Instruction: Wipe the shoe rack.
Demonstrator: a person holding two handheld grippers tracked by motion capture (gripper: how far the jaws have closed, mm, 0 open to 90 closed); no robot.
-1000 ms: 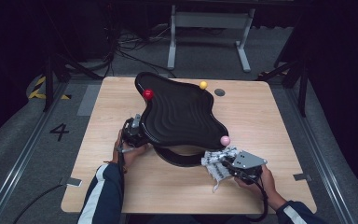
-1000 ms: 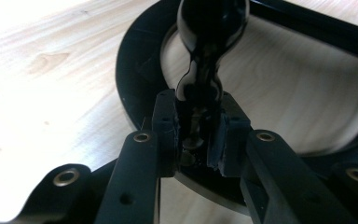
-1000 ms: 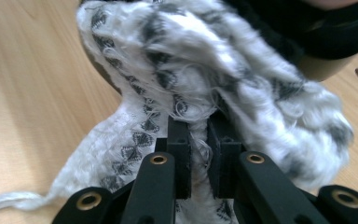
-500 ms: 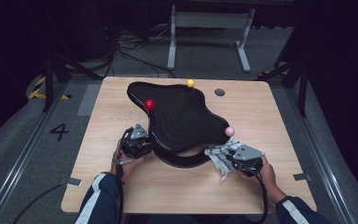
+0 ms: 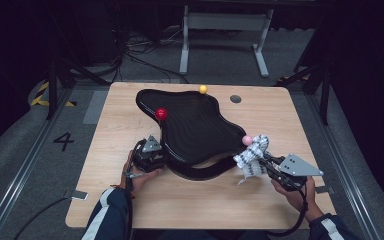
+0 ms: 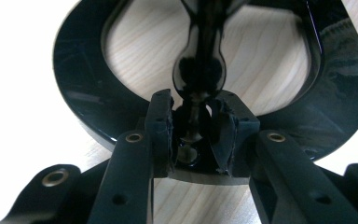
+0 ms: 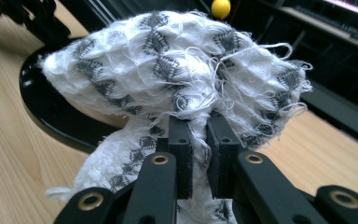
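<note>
Stand [image 5: 195, 127] long axis left-far to right-near

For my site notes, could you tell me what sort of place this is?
Probably a lab recording bay: a lone wooden table on grey floor, loose cables behind, dark surroundings, and a painted floor number.

High view sits above the person's edge of the surface [image 5: 130, 210], looking forward and down, far enough off to take in the whole top and the floor beyond. The left gripper view rides on the left hand-held gripper [image 6: 191, 135], very close, peering along its jaws at the black stand [image 6: 88, 107]. The right gripper view rides on the right hand-held gripper [image 7: 198, 140], just as close, facing across the surface. All three share that black stand [image 5: 195, 130] [image 7: 51, 116].
</note>
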